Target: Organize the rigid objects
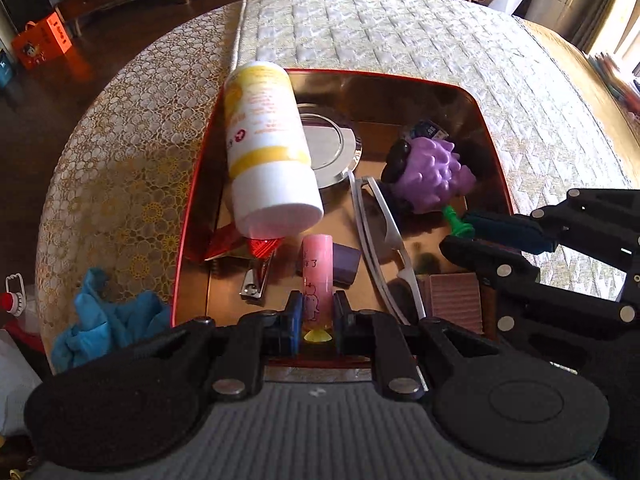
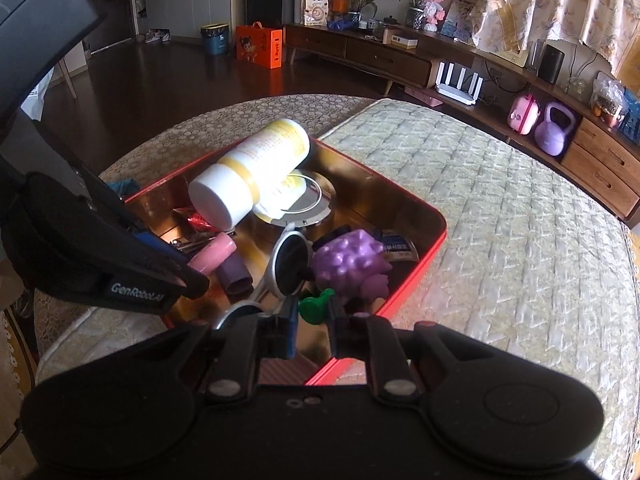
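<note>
Pinching a pink translucent plastic tube [image 1: 317, 276] between its blue pads, the left gripper [image 1: 316, 320] holds this tube over the near edge of a red metal tin with a shiny golden inside [image 1: 494, 136]; the tube has a small yellow base just at the fingers. The right gripper [image 2: 313, 320] is pressed together on a small green plastic piece [image 2: 316, 305], which touches a purple bumpy toy shaped like a grape bunch [image 2: 352, 264] lying in the tin. Both grippers are over the same tin, the right one at its right side. Inside the tin a white cylindrical bottle with yellow bands [image 1: 266, 144] lies tilted, with one end resting on the left rim, above a round silver metal lid [image 1: 332, 148]. A pair of white-framed sunglasses [image 1: 380, 240] lies in the middle, and a silver nail clipper [image 1: 256, 280] and a small purple block [image 1: 346, 264] are near the tube. The tin stands on a quilted pale mat [image 1: 400, 28] over a lace tablecloth [image 1: 120, 148], and a crumpled blue cloth [image 1: 108, 316] lies just beside the tin.
</note>
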